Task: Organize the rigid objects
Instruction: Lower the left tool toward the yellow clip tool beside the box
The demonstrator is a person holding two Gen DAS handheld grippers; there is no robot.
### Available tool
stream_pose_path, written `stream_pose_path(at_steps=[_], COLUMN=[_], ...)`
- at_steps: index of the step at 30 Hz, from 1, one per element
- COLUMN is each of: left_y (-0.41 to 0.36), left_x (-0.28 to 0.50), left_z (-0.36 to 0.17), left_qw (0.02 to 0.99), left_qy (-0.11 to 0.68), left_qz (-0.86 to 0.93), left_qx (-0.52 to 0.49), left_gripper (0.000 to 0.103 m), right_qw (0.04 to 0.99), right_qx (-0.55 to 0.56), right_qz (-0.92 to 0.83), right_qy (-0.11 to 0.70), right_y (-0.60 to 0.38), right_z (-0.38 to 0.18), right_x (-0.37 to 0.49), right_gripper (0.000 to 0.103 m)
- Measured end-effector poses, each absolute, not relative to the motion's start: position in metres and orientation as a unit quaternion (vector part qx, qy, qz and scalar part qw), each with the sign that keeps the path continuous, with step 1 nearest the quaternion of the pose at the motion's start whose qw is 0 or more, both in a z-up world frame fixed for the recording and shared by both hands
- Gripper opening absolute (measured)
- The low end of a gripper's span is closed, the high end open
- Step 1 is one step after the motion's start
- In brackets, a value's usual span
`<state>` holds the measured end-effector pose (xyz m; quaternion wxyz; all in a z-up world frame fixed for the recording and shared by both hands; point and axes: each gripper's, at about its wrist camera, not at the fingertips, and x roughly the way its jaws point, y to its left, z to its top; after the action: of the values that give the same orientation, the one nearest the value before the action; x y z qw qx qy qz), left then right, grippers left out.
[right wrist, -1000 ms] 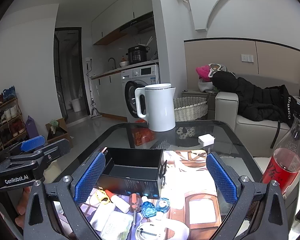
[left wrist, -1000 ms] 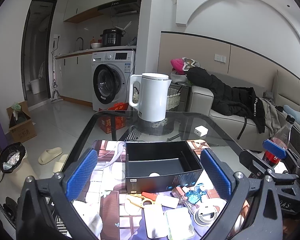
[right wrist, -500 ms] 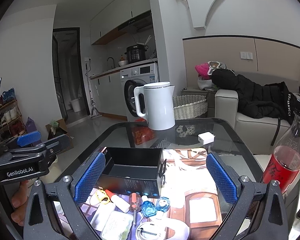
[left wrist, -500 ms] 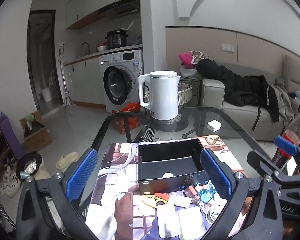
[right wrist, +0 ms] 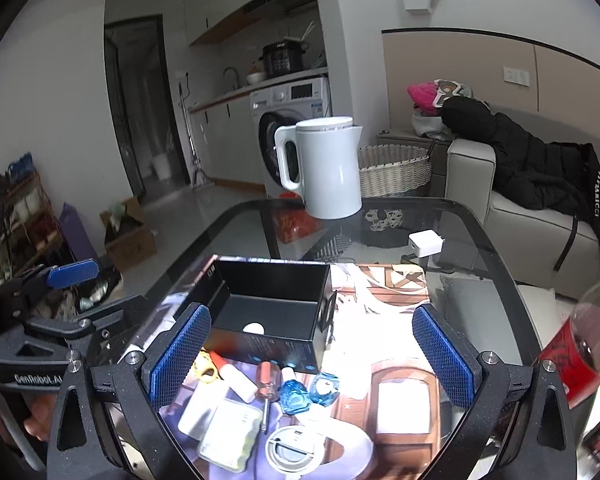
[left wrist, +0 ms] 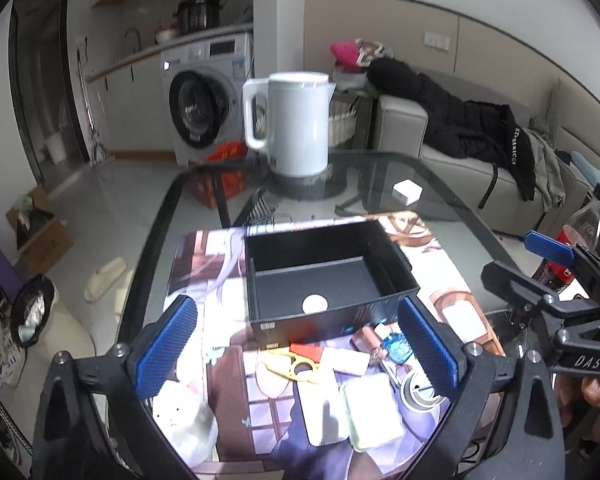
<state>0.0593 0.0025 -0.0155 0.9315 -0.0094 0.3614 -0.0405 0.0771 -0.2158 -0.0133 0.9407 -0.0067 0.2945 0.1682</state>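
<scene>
So the main container here is a black open-top box (left wrist: 328, 276) sitting on a printed mat (left wrist: 204, 264) on the glass table (left wrist: 440, 200). Only thing inside it is one small white round piece (left wrist: 315, 303) lying on the floor of the box, toward the near wall. Can't tell what it actually is.

Everything else is piled just in front of the box on the mat: yellow-handled scissors (left wrist: 296, 364), a little red-handled screwdriver (right wrist: 267, 384), two blue faceted bits (right wrist: 308, 390) touching each other, a white tube with a red cap (right wrist: 232, 374), a flat pale green case (left wrist: 374, 412), a white card (left wrist: 324, 412) and a round white ring-shaped thing (right wrist: 290, 450).

Behind the box there's a white kettle (left wrist: 296, 128) on its base and a white charger plug (right wrist: 425, 243). A bottle of red drink (right wrist: 576, 356) stands off to the right of the box.

Both grippers hover above the pile near the box. Left gripper (left wrist: 296, 346) has its jaws spread wide, nothing in them. Right gripper (right wrist: 310, 356) same deal, wide apart and empty.
</scene>
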Motion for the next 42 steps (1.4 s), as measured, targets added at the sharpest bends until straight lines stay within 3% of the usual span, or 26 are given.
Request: stream_pose_path(at_steps=[5, 7, 9, 15, 35, 42], left_y=[0.013, 0.016, 0.015, 0.021, 0.021, 0.021], left_x=[0.085, 0.095, 0.105, 0.120, 0.137, 0.127], left_z=[-0.051, -0.066, -0.081, -0.109, -0.136, -0.129], left_qw=[0.897, 0.880, 0.862, 0.831, 0.808, 0.810], left_qy=[0.439, 0.472, 0.505, 0.554, 0.587, 0.584], left_qz=[-0.039, -0.040, -0.044, -0.034, -0.008, -0.036], left_qx=[-0.027, -0.033, -0.030, -0.037, -0.046, -0.038], left_gripper=[0.095, 0.090, 0.079, 0.077, 0.078, 0.059], right_qw=[0.919, 0.906, 0.892, 0.856, 0.827, 0.831], right_qx=[-0.009, -0.007, -0.011, -0.015, -0.014, -0.004], right_qz=[0.167, 0.173, 0.172, 0.175, 0.163, 0.166], right_qy=[0.358, 0.386, 0.417, 0.487, 0.538, 0.531], right_y=[-0.217, -0.217, -0.214, -0.210, -0.211, -0.215], right_z=[-0.033, -0.044, -0.059, -0.103, -0.144, -0.136], right_x=[0.107, 0.118, 0.130, 0.154, 0.169, 0.169], right_gripper=[0.101, 0.088, 0.083, 0.068, 0.068, 0.068])
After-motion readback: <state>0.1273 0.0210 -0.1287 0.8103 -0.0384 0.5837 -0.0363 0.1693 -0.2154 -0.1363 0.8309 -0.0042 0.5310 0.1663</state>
